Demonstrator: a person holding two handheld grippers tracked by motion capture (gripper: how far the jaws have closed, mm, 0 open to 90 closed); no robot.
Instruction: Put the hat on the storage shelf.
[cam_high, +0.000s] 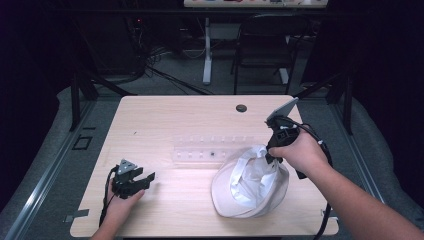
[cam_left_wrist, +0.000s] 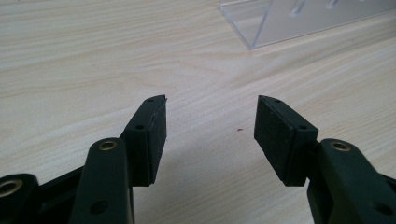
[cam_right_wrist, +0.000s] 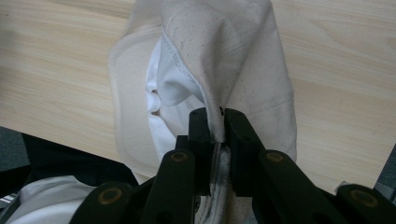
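Cloth this soft sags, so we pinch the cream cap (cam_high: 248, 182) by its back rim in our right tongs (cam_right_wrist: 217, 122), left tongs (cam_left_wrist: 210, 135) spread over the counter (cam_high: 165, 117).

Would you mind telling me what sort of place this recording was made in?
Probably a lab or workshop recording bay: a bare wooden table between dark curtains, cables across the grey floor, and a chair by a second desk behind.

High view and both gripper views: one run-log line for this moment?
right gripper: shut on hat edge | left gripper: open, empty, over table | clear rack: untouched
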